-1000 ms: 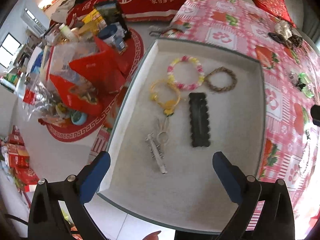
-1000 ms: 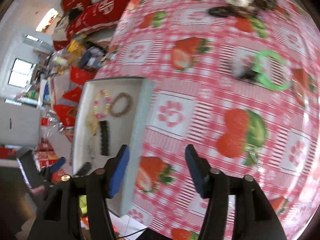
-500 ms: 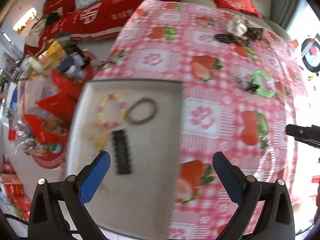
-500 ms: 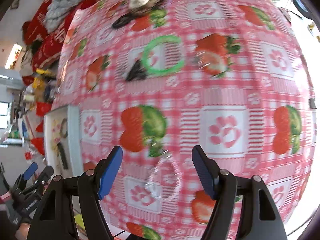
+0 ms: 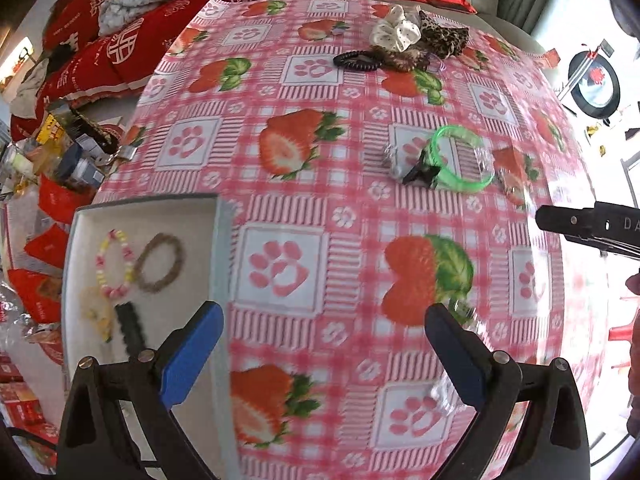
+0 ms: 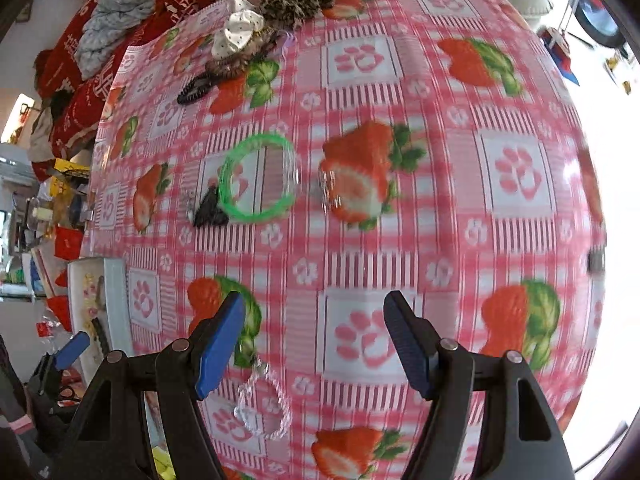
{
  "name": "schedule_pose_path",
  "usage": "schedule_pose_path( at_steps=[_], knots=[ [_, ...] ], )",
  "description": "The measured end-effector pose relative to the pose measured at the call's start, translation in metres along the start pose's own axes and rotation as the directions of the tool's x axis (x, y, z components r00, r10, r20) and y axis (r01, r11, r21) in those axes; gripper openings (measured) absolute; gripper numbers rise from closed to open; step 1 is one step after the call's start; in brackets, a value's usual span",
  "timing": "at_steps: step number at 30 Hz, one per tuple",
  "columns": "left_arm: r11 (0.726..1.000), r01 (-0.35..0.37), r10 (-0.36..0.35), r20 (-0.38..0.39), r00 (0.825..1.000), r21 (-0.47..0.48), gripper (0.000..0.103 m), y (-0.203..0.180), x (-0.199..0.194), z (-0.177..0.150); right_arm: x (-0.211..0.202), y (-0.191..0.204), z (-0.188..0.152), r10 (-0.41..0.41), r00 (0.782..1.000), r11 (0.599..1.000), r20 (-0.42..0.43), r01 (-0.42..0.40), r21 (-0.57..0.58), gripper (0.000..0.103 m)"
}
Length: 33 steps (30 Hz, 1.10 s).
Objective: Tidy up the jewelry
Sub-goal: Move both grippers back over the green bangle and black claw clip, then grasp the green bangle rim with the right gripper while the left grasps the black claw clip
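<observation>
"DA" on black right tongs' body (image 5: 600, 226); white Chinese characters on red bedding (image 5: 120, 46).

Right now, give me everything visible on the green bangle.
The green bangle is a translucent, bright green ring that looks like plastic. It is whole, closed and lying flat on the strawberry tablecloth, well outside the grey tray. A small black clip sits against its rim on the tray side. Neither gripper is near it.
</observation>
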<state>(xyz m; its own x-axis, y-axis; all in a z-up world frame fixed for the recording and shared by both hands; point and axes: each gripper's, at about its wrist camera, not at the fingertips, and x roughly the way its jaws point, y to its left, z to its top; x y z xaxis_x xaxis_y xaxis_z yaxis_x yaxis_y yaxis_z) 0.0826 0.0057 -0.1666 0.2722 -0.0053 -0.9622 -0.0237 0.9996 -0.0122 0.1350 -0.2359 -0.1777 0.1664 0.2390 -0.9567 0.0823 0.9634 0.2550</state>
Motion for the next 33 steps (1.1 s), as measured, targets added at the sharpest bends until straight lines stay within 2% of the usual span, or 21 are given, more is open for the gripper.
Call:
schedule_pose_path(
  at_steps=[4,6,9,11,14,20,25,28,30,31,33],
  knots=[
    [1.000,-0.006,0.006,0.001,1.000,-0.014,0.097,-0.011,0.014,0.020,0.005,0.005,0.025,-0.007,1.000,0.999,0.009,0.007,-0.046,0.075],
    [1.000,0.008,-0.008,0.004,1.000,-0.019,0.086,-0.015,0.020,0.028,0.009,0.009,0.037,-0.006,1.000,0.997,0.012,0.007,-0.071,0.074],
    [0.999,0.040,-0.040,-0.017,0.999,-0.016,0.080,-0.025,0.034,0.038,0.018,0.016,0.053,-0.012,1.000,0.993,0.009,0.013,-0.114,0.070],
    [0.997,0.077,-0.078,-0.031,0.996,-0.020,0.069,-0.031,0.042,0.043,0.025,0.019,0.061,-0.015,1.000,0.991,0.002,0.015,-0.137,0.067],
    [0.997,0.078,-0.078,-0.027,0.997,0.000,0.069,-0.040,0.049,0.050,0.037,0.020,0.073,-0.037,0.999,0.985,-0.010,0.035,-0.168,0.057],
    [0.994,0.065,-0.066,0.019,0.998,0.084,0.069,-0.054,0.053,0.067,0.056,0.021,0.088,-0.052,0.999,0.978,-0.017,0.047,-0.205,0.051],
    [0.987,0.077,-0.083,0.035,0.996,0.139,0.069,-0.061,0.058,0.079,0.067,0.032,0.094,-0.069,0.998,0.961,-0.011,0.064,-0.268,0.041],
    [0.980,0.078,-0.087,0.039,0.995,0.180,0.069,-0.069,0.061,0.083,0.070,0.038,0.096,-0.099,0.995,0.948,0.007,0.096,-0.304,0.031],
    [0.977,0.080,-0.089,0.038,0.995,0.199,0.069,-0.074,0.063,0.084,0.070,0.039,0.096,-0.115,0.993,0.941,0.018,0.115,-0.318,0.016],
    [0.975,0.084,-0.093,0.037,0.995,0.207,0.069,-0.077,0.065,0.085,0.070,0.038,0.097,-0.124,0.992,0.940,0.022,0.125,-0.317,0.012],
    [0.972,0.087,-0.097,0.035,0.995,0.220,0.069,-0.081,0.068,0.087,0.069,0.032,0.098,-0.112,0.993,0.947,0.021,0.113,-0.300,0.012]
  ],
)
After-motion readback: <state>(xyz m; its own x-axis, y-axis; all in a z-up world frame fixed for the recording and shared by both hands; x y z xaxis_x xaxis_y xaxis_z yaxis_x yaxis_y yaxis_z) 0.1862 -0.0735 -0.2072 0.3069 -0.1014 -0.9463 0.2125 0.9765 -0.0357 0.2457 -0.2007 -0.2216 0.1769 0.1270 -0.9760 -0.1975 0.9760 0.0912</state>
